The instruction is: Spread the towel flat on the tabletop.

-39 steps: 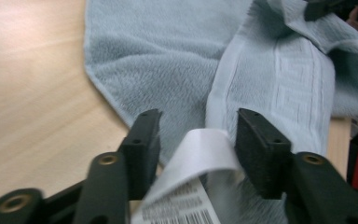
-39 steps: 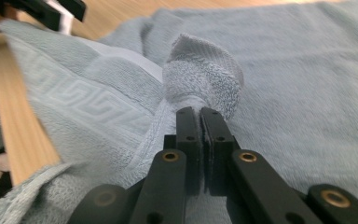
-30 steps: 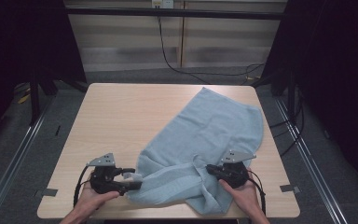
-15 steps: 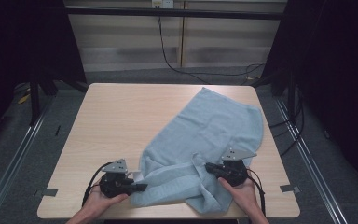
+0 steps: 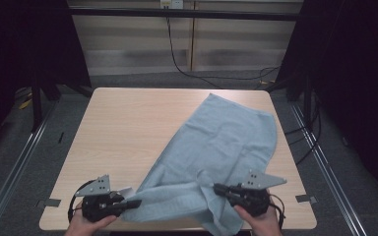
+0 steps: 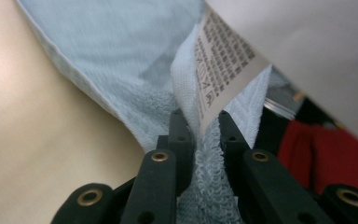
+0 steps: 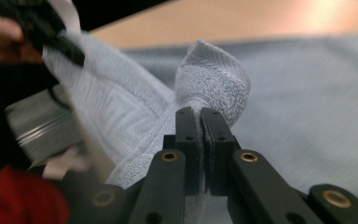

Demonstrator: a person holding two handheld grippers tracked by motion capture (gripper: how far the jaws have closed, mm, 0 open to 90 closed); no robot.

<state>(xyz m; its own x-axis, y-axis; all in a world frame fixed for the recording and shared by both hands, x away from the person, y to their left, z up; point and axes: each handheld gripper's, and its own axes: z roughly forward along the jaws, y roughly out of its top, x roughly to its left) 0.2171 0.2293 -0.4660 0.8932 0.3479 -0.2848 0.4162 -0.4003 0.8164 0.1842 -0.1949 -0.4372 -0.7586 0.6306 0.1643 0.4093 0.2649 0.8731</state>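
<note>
So the pale blue towel (image 5: 221, 147) was the big thing here, spread slantwise over the right half of the light wooden tabletop (image 5: 123, 128), its near edge bunched up by the front edge. The left tool (image 5: 134, 202) had just clamped down on the towel's near left corner, jaws pinching the terry right beside the white care label (image 6: 221, 60). The right tool (image 5: 217, 189) was squeezed tight on a puckered fold of the same towel at the near right, jaws practically touching. Behind the tabletop sat a grey floor, a pale panelled wall and a black cable (image 5: 177, 54) hanging down.
</note>
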